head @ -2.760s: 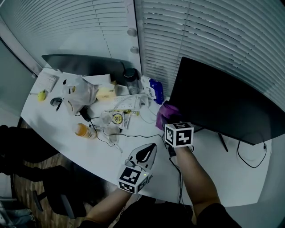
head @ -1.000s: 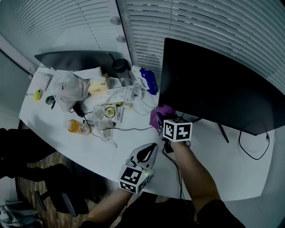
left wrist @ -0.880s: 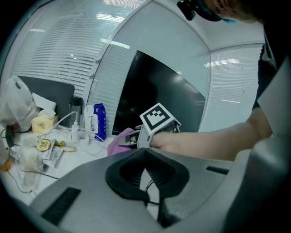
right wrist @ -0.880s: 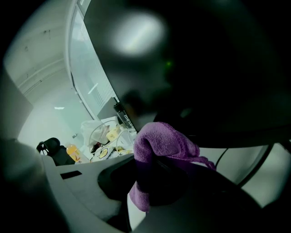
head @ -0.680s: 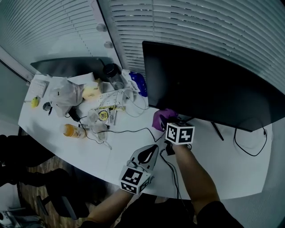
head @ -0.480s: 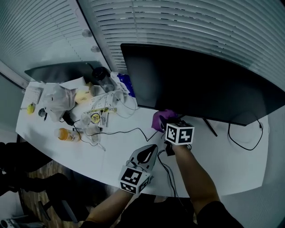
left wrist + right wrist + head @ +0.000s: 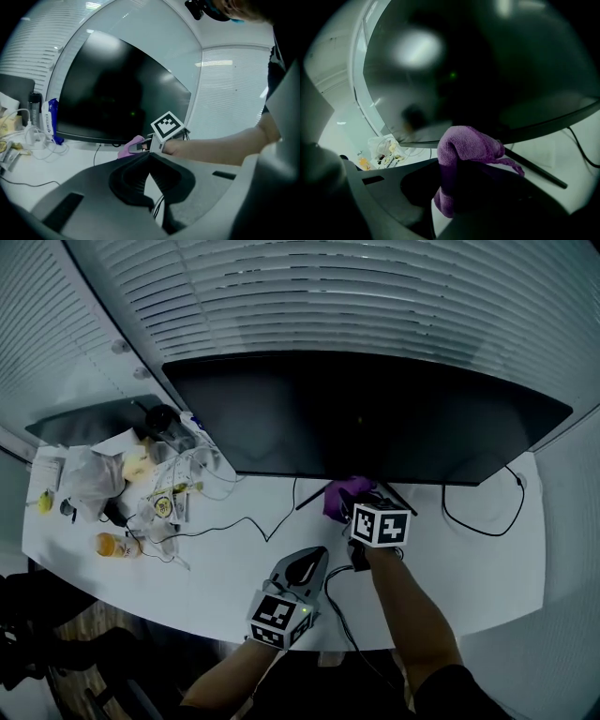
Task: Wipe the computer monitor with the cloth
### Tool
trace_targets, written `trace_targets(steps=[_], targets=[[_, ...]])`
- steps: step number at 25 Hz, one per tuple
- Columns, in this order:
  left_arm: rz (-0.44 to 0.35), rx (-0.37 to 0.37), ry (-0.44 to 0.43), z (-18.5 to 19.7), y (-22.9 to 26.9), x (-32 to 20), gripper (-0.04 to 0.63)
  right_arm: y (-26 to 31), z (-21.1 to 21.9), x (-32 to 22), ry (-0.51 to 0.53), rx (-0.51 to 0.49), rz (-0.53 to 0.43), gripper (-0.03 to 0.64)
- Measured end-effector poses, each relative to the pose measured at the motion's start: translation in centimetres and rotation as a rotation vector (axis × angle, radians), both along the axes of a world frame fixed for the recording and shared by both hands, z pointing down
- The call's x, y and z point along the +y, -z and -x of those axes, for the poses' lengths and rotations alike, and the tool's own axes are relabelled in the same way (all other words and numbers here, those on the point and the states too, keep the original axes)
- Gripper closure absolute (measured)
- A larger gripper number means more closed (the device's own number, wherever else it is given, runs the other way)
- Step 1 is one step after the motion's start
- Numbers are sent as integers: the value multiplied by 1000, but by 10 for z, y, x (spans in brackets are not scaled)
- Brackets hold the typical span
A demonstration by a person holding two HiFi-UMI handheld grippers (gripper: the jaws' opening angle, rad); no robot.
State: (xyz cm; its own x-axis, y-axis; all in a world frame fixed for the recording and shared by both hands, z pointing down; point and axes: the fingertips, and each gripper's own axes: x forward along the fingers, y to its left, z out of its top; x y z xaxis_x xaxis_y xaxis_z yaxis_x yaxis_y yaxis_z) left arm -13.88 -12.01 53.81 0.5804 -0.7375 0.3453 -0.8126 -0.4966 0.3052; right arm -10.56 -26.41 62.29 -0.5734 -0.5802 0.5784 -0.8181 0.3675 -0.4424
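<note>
The wide black monitor (image 7: 356, 418) stands across the back of the white desk (image 7: 216, 568). My right gripper (image 7: 352, 504), under its marker cube (image 7: 380, 523), is shut on a bunched purple cloth (image 7: 344, 494). The cloth sits just below the middle of the screen's bottom edge, above the stand. In the right gripper view the cloth (image 7: 464, 145) bulges up out of the jaws in front of the dark screen (image 7: 487, 70). My left gripper (image 7: 312, 562) hovers near the desk's front edge, shut and empty. Its view shows the monitor (image 7: 117, 98) and the cloth (image 7: 131, 146).
Clutter fills the desk's left end: a plastic bag (image 7: 89, 470), an orange bottle (image 7: 111, 545), a dark jar (image 7: 161, 418) and tangled white cables (image 7: 178, 488). A black cable (image 7: 478, 517) loops right of the monitor stand's leg (image 7: 309, 495). Window blinds (image 7: 356, 296) hang behind.
The head view has swung right, so the monitor now faces me squarely. The right gripper with the cloth has gone from the screen's lower left corner to below its bottom middle. The left gripper stayed put.
</note>
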Motion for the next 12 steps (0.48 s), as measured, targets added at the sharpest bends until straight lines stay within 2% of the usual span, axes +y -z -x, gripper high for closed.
trace_targets(steps=[12], targets=[[-9,-2,-101,-106,-5,-7,591,-2,-148,-5,-145,20,-10,557]])
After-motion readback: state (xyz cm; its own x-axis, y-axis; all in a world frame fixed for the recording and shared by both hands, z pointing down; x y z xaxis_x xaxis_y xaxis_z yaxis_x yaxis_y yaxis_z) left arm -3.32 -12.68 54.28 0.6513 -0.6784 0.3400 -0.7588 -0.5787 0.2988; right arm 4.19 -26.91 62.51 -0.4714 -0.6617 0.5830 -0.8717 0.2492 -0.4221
